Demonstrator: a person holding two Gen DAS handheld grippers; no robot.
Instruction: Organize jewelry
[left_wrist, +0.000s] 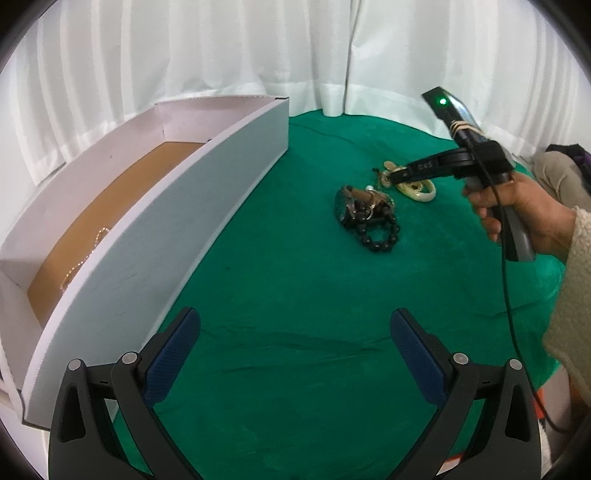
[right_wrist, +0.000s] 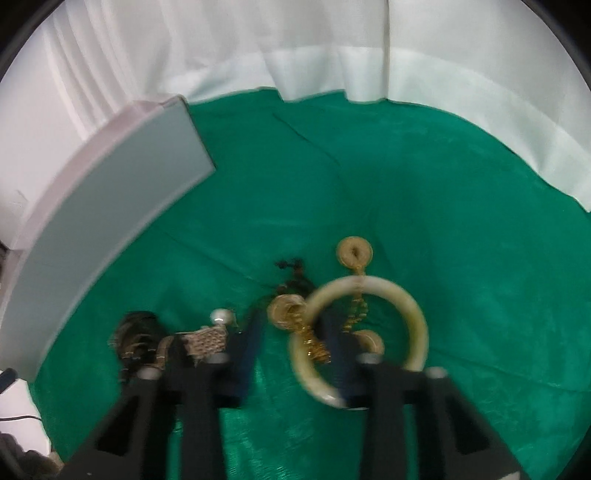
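A pile of jewelry lies on the green cloth: a dark watch (left_wrist: 347, 206), a black bead bracelet (left_wrist: 380, 236), a cream bangle (left_wrist: 417, 192) and gold earrings (right_wrist: 354, 251). My right gripper (right_wrist: 291, 325) is low over the pile, its jaws partly open around a gold earring (right_wrist: 286, 308), one finger inside the cream bangle (right_wrist: 369, 291). It also shows in the left wrist view (left_wrist: 393, 177). My left gripper (left_wrist: 295, 332) is open and empty over bare cloth. A white box (left_wrist: 192, 206) with a brown floor holds a gold chain (left_wrist: 98, 236).
White curtains (left_wrist: 221, 55) hang behind the table. The green cloth (left_wrist: 295, 277) covers the table between box and jewelry. A cable (left_wrist: 506, 288) hangs from the right gripper. The box wall (right_wrist: 110, 221) stands left of the right gripper.
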